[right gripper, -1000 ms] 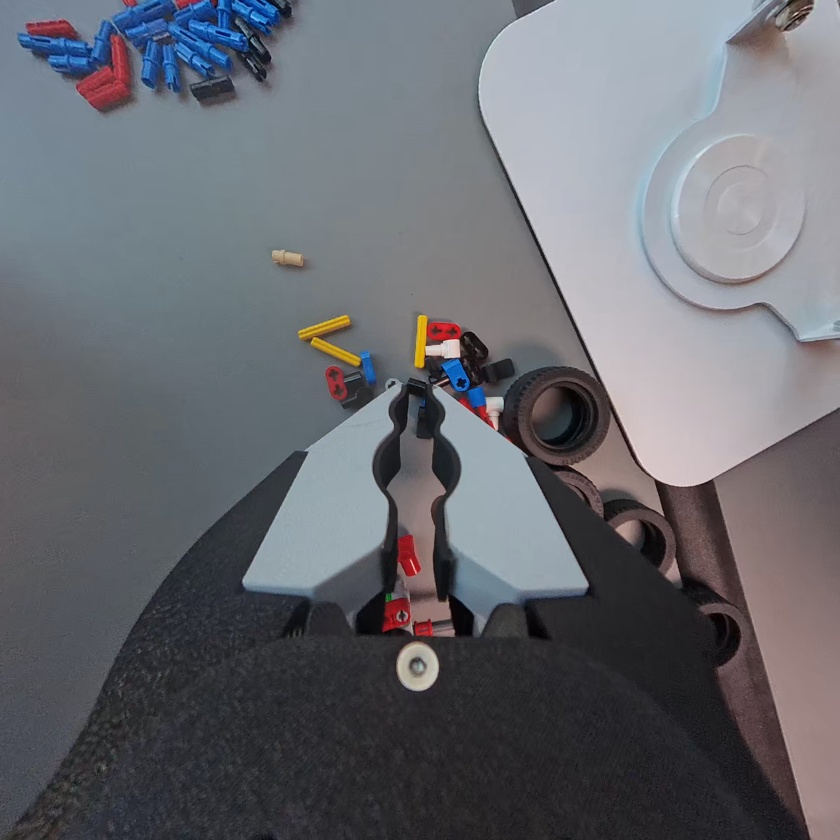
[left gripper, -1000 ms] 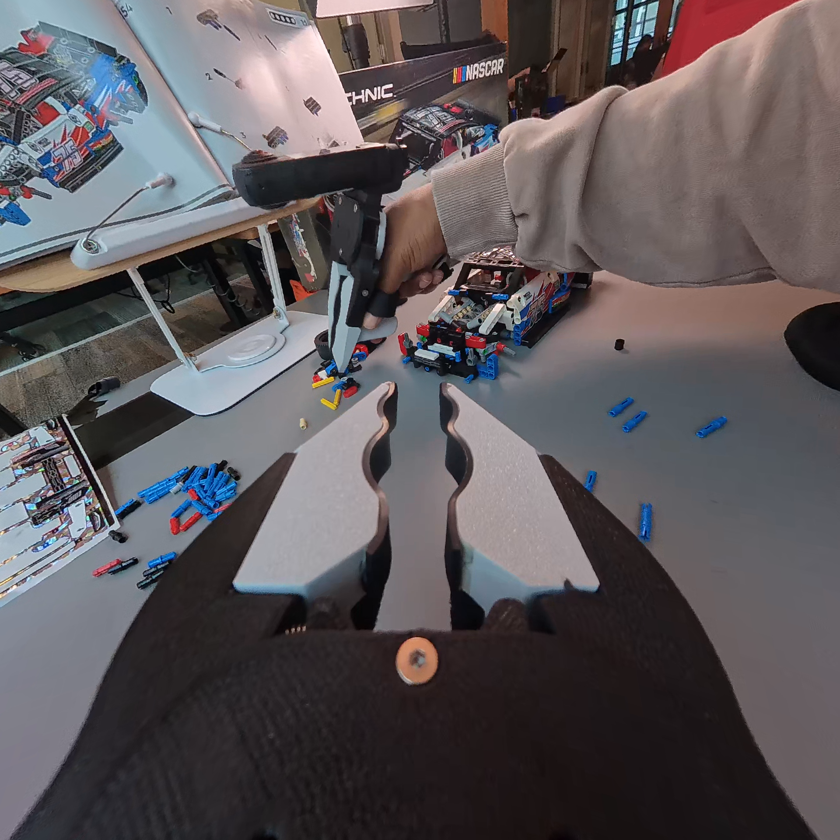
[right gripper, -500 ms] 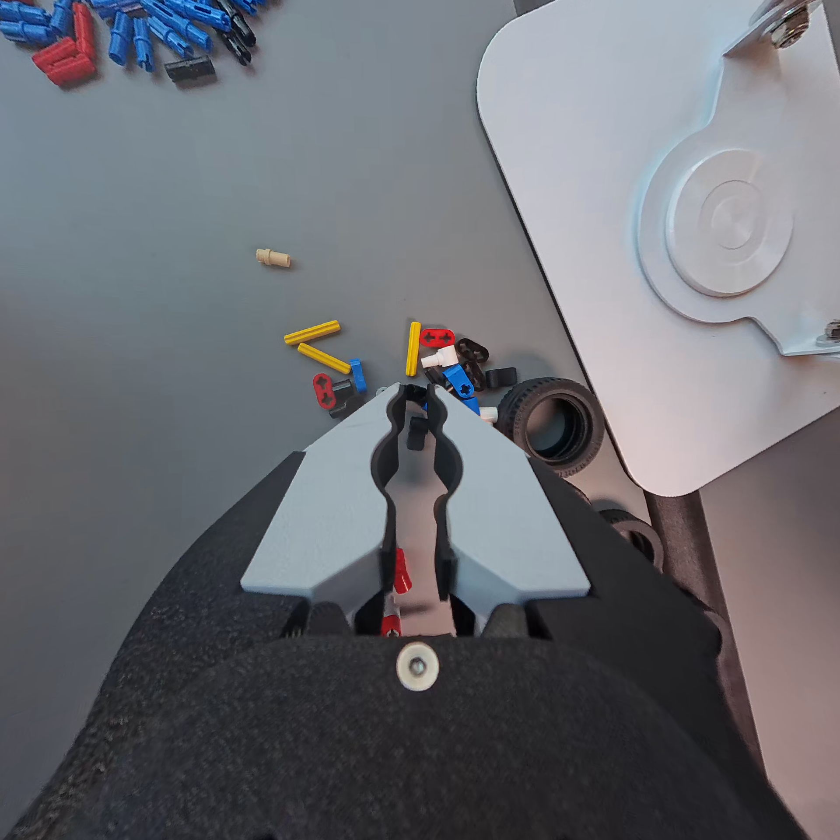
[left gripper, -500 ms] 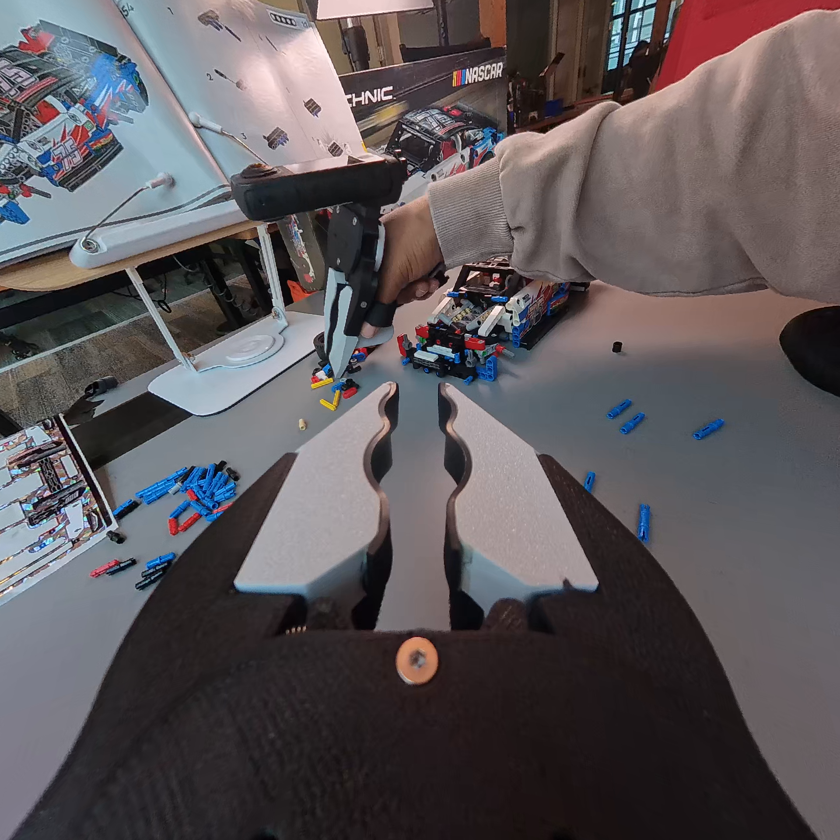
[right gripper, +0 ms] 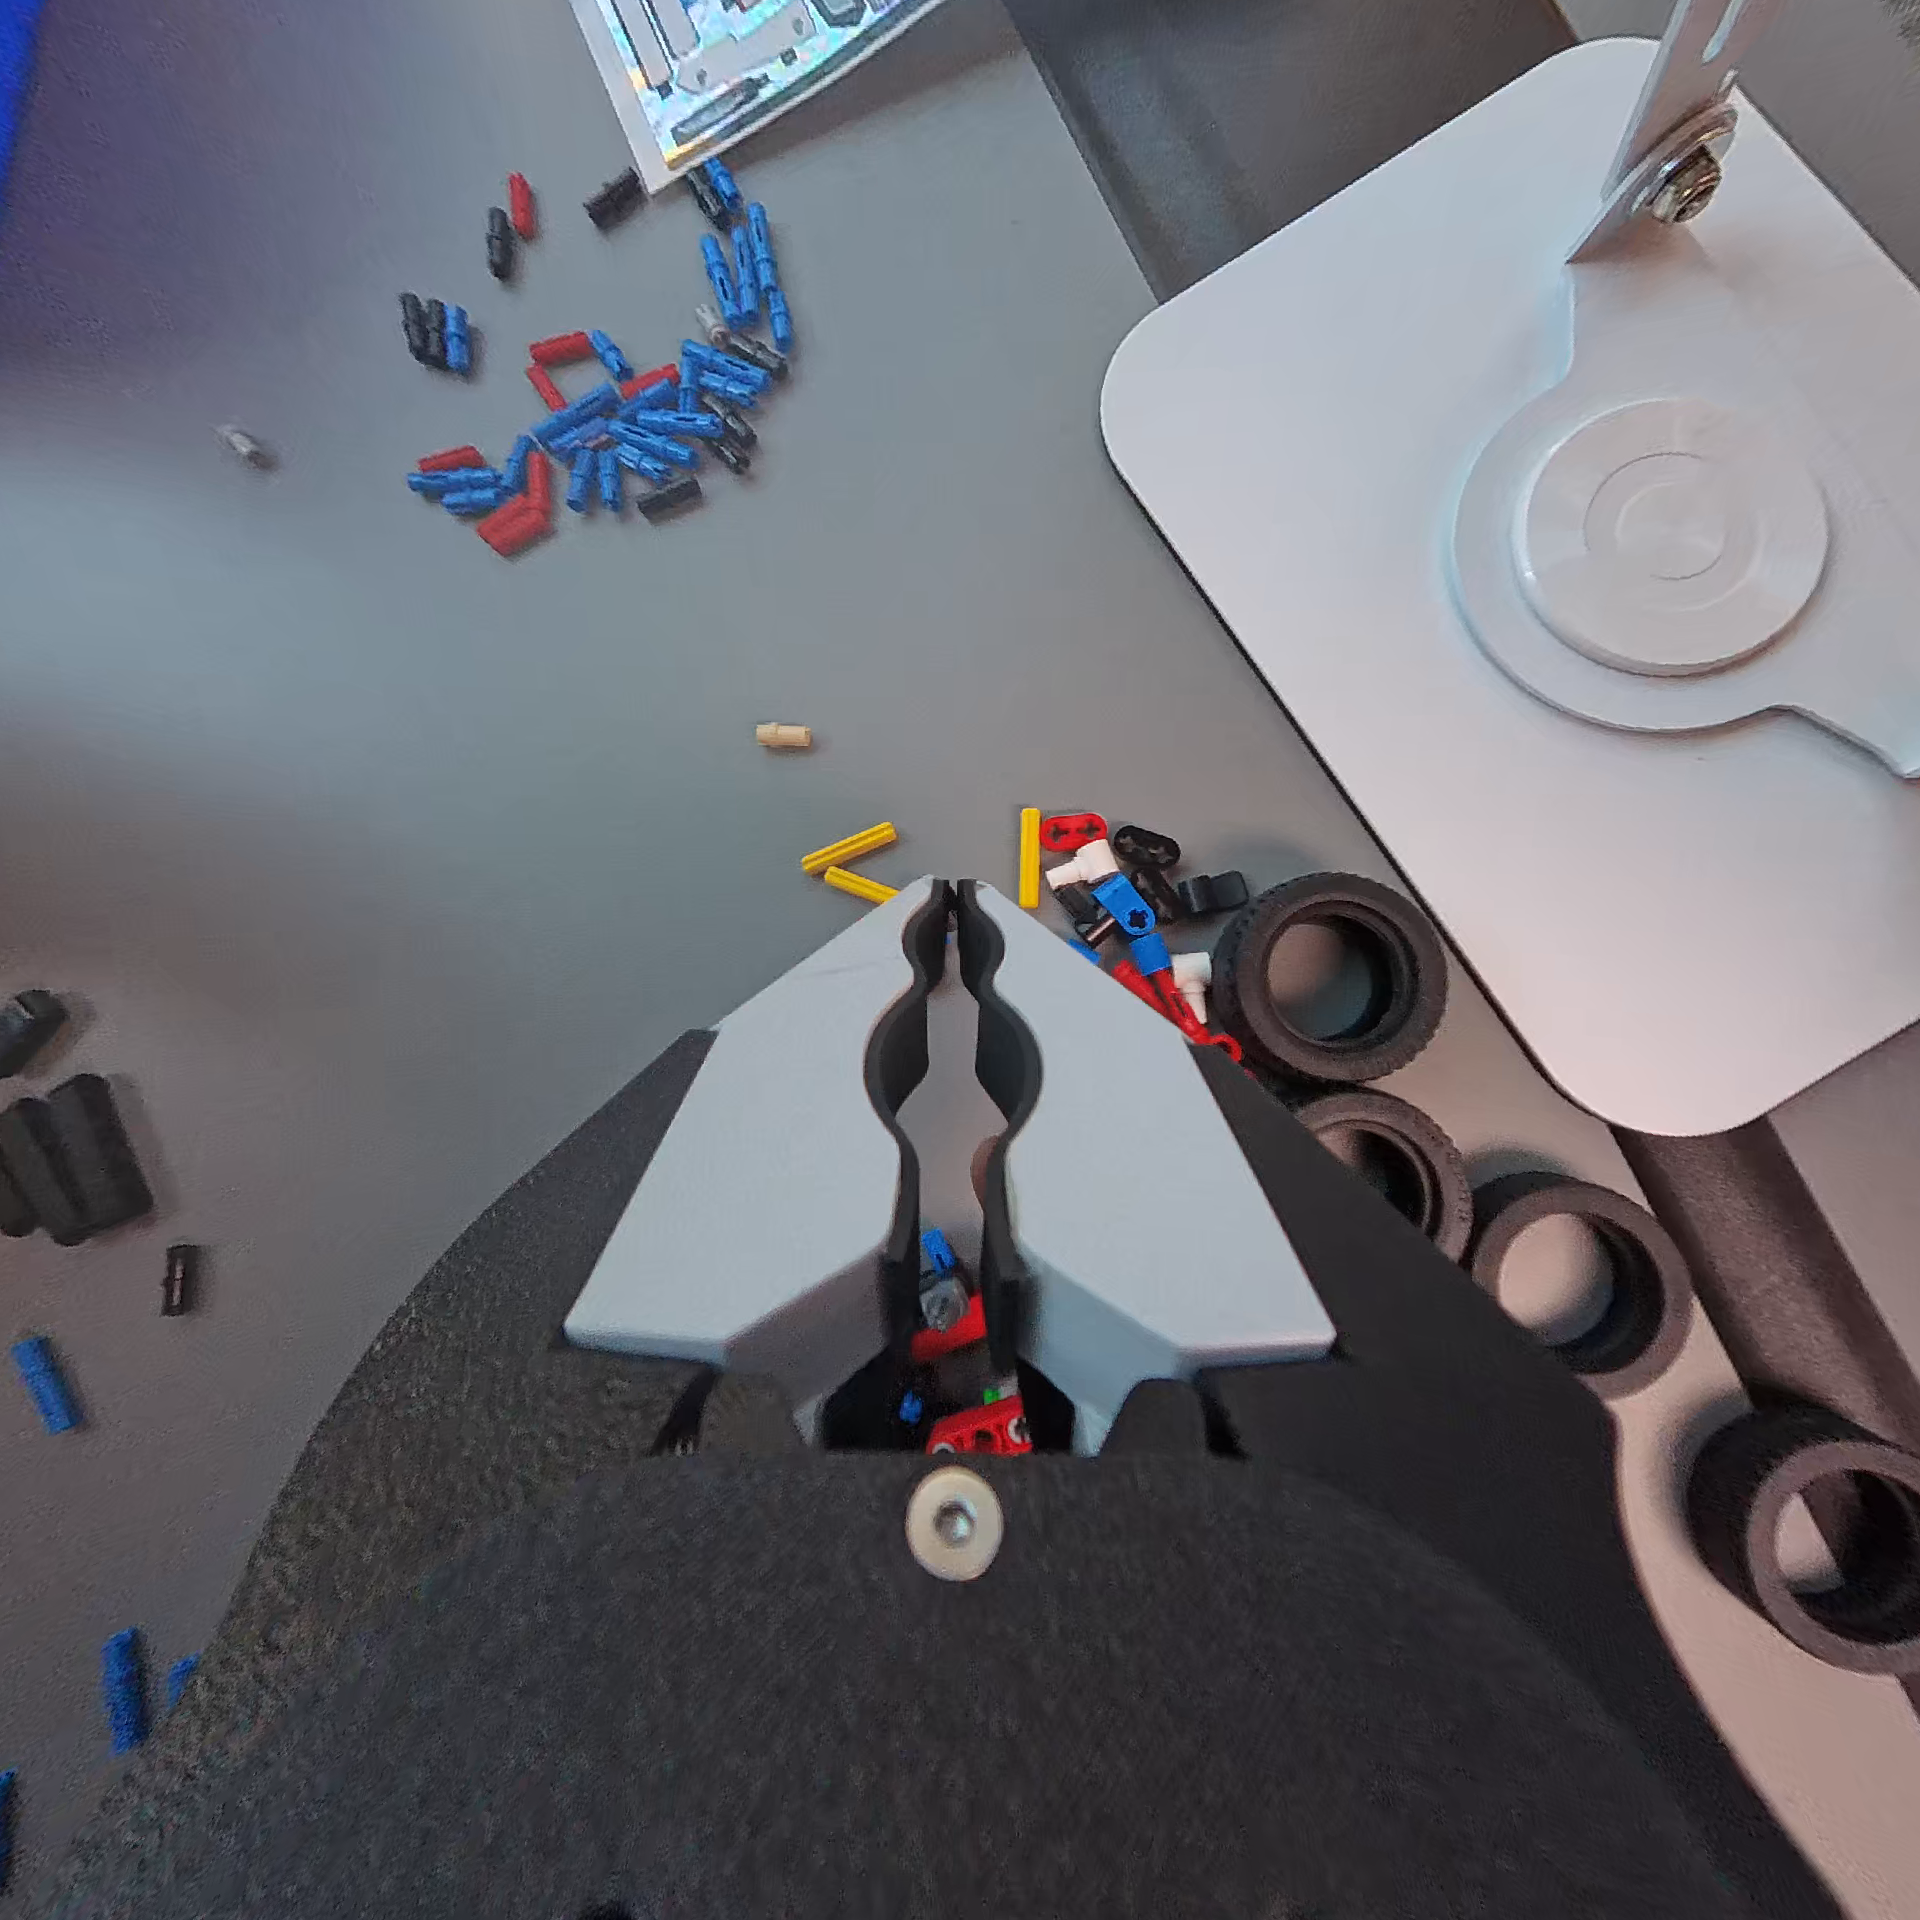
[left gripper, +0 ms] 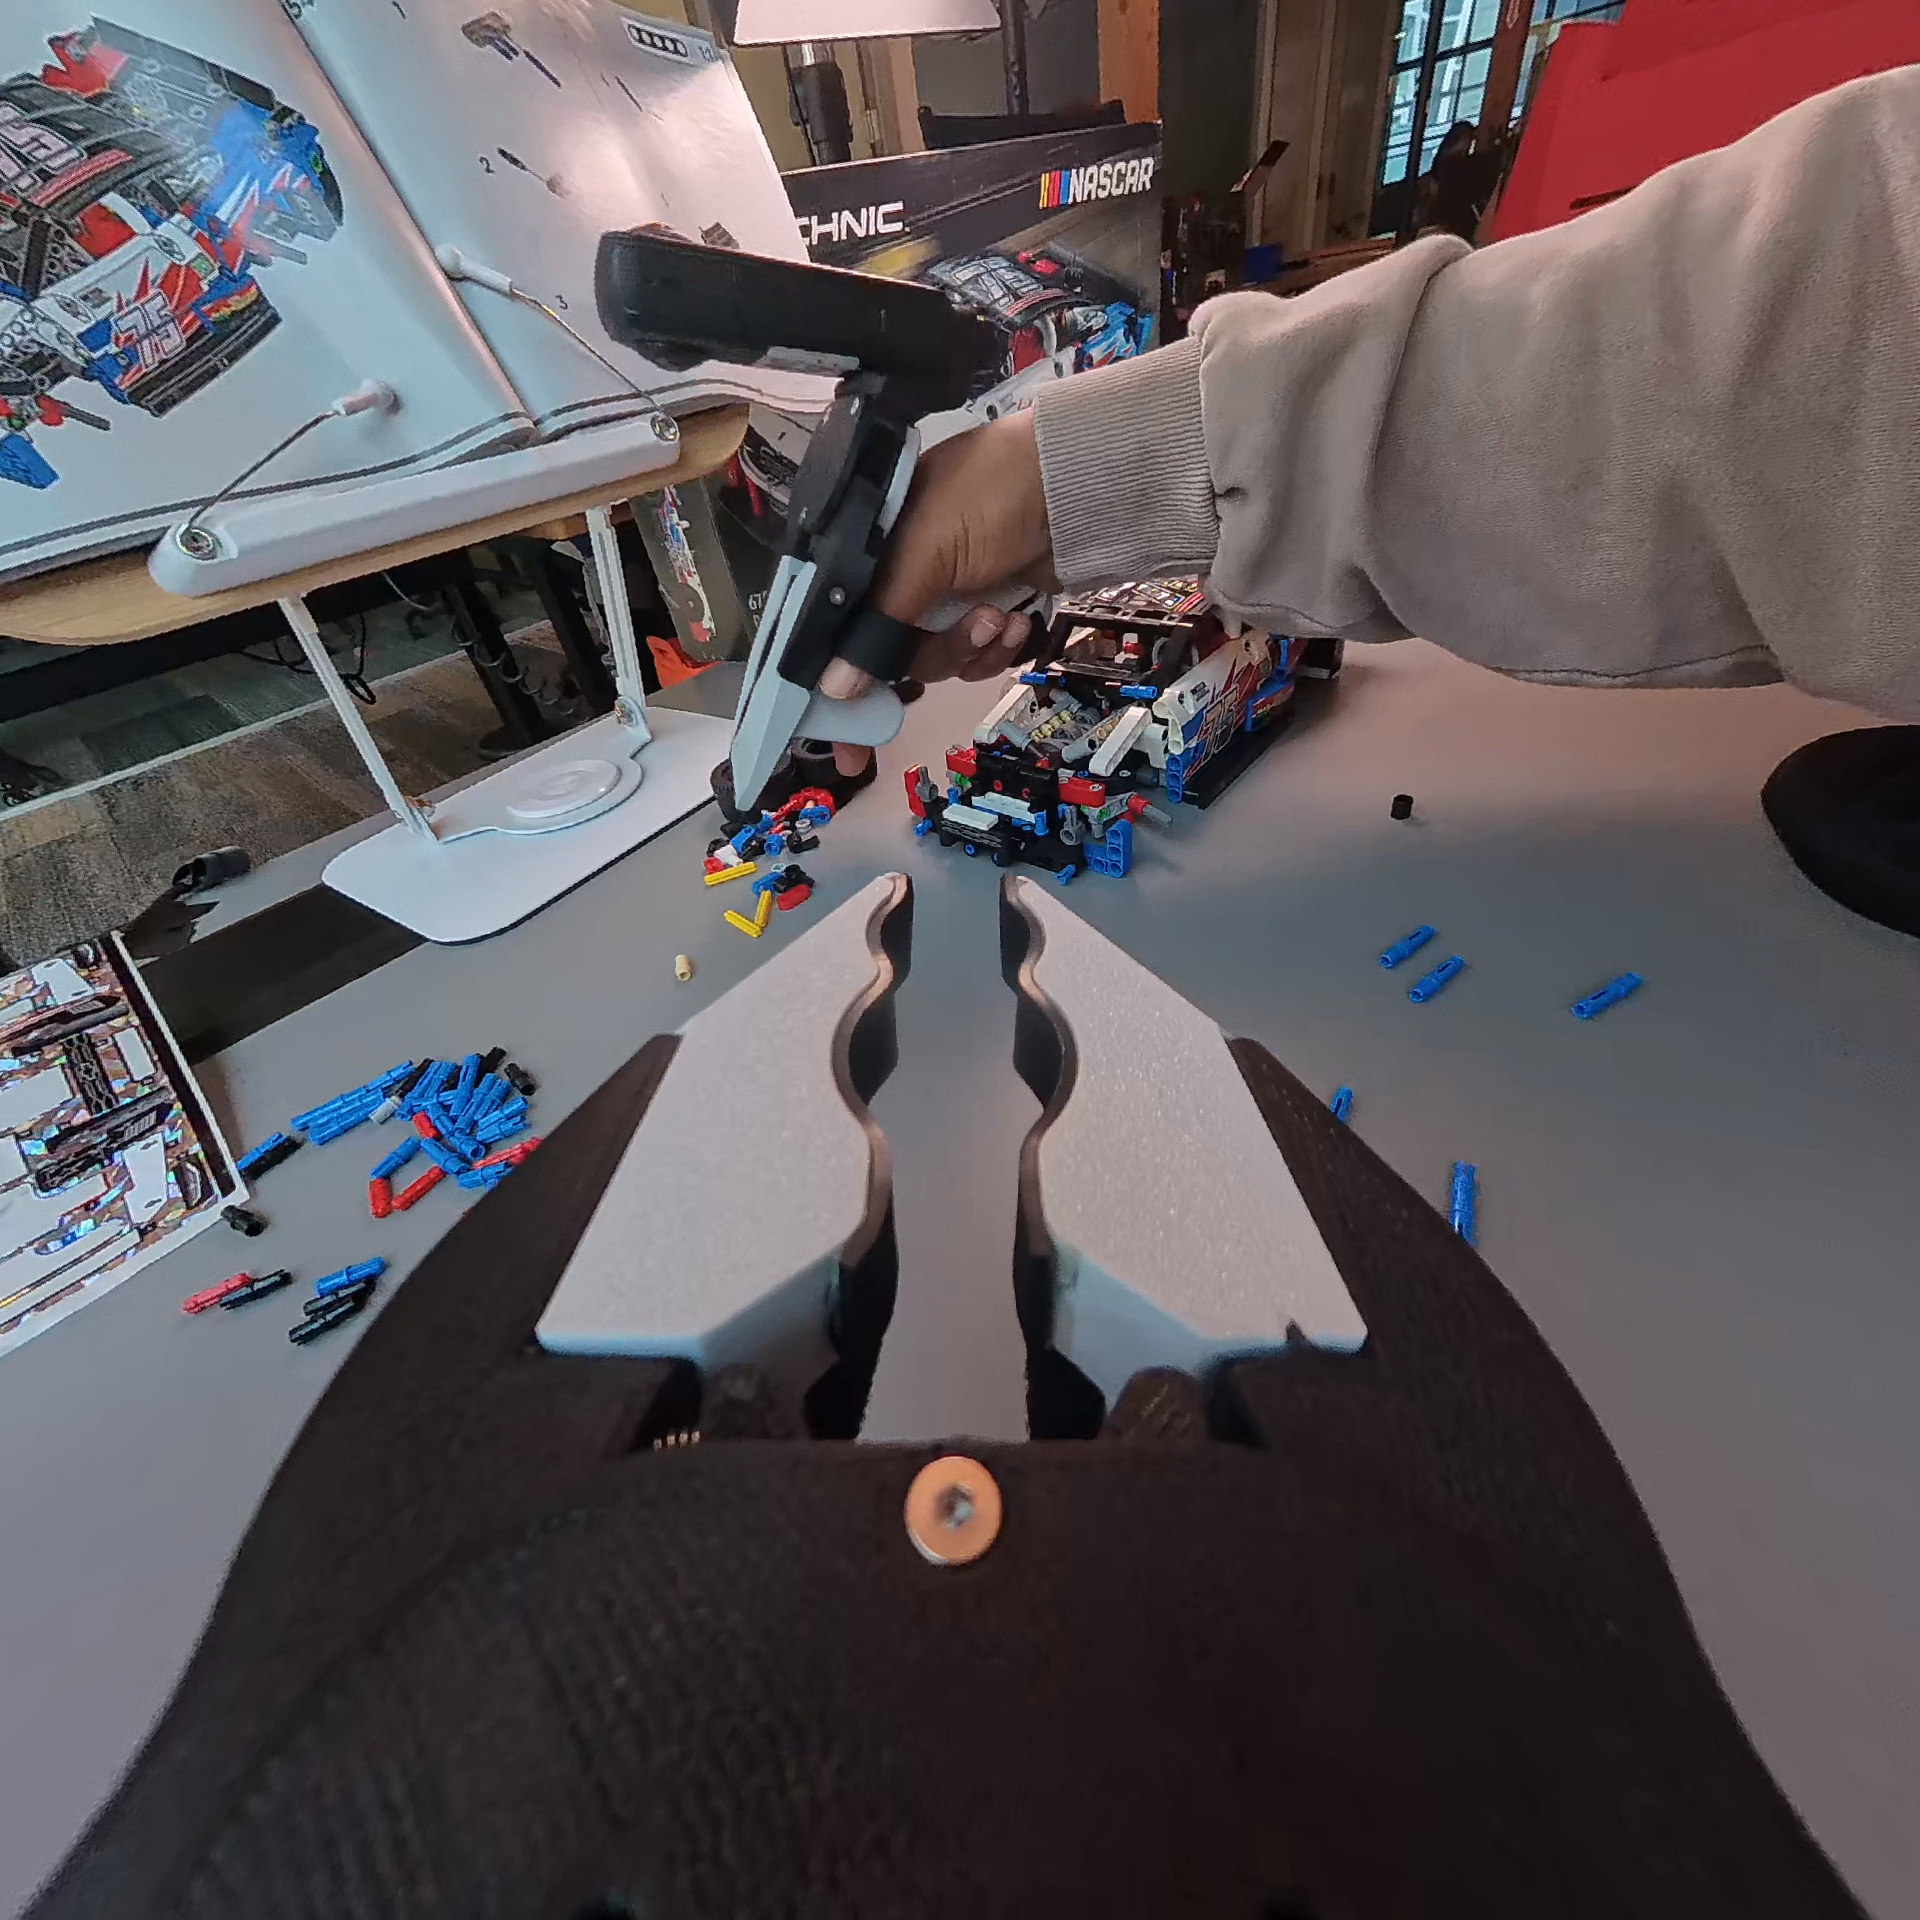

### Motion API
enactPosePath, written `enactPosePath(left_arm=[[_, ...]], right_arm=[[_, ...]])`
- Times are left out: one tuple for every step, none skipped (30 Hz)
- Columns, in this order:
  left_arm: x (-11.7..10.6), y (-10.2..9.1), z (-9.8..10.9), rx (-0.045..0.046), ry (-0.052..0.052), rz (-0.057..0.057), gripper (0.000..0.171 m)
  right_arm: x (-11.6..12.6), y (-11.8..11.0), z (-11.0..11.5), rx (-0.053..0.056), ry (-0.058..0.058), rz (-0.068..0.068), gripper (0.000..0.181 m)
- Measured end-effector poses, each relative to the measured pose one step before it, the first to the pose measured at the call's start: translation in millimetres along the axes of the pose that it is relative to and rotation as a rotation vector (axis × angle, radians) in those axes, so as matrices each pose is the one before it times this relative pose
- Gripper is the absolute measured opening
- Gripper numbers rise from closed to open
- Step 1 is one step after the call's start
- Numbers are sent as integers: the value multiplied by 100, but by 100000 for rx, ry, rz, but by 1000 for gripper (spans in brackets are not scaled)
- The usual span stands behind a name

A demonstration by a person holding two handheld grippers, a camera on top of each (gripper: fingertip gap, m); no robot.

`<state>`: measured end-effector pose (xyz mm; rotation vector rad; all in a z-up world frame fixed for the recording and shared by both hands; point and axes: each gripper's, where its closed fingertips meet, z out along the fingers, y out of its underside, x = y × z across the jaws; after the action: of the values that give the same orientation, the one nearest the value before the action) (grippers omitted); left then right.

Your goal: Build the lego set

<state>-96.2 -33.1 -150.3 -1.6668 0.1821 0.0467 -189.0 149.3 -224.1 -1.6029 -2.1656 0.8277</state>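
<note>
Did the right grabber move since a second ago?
Yes. The right gripper has lifted away from the table: the white stand base looks smaller, and the blue pin pile sits farther inside the view.

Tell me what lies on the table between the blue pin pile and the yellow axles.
Only one small tan pin on bare grey table, between the blue pin pile and yellow axles; right wrist view shows it.

A shared workspace or office-like maker room: a wide grey counter [left gripper: 1558, 1143] strewn with sorted building pins [left gripper: 447, 1122], an instruction booklet [left gripper: 312, 208] propped on a white stand [left gripper: 499, 873] at the counter's far left edge, the set's box [left gripper: 977, 208] behind it, carpeted floor [left gripper: 208, 748], further desks and tall windows [left gripper: 1439, 94] beyond.
</note>
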Motion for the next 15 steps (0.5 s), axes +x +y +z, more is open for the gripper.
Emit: enactPosePath(left_arm=[[58,55,28,-270,120,261,15],[24,62,21,-245,-76,394,15],[-7,48,7,-247,-128,279,15],[-36,73,10,-300,-104,-95,15],[-87,106,31,-491,-166,-516,15],[-160,168,46,-686,-465,-890,16],[-286,183,39,-716,-980,-1382,17],[-323,206,70,-710,-875,-1919,19],[-314,243,120,-896,-530,-2375,22],[-349,279,201,-1093,-633,-2695,25],[-306,285,298,-1224,-387,-2593,29],[-266,190,333,-983,-323,-2238,33],[-176,82,313,-521,-32,-1514,34],[-142,-51,218,78,-298,-646,35],[-135,-81,142,269,-701,354,34]], right_arm=[[-284,-75,-181,1178,-1684,1522,0],[-306,-113,-162,1444,-1736,1236,0],[-311,-149,-156,1654,-1840,1637,0],[-336,-139,-129,1621,-1934,1733,0],[-434,-160,-94,1952,-2391,1888,0],[-587,-189,-77,2230,-2925,2035,0],[-783,-185,-42,2410,-3443,1837,0],[-1029,-163,-5,2537,-3872,1426,0],[-1282,-128,35,2728,-4348,1088,0],[-1530,-64,113,2988,-4964,929,0],[-1709,-29,183,3475,-5389,1105,0],[-1793,15,277,3930,-5802,1691,0],[-1848,103,342,3795,-6137,2134,0],[-1758,179,387,3687,-5935,2172,0],[-1565,273,407,3143,-5024,1805,0]])
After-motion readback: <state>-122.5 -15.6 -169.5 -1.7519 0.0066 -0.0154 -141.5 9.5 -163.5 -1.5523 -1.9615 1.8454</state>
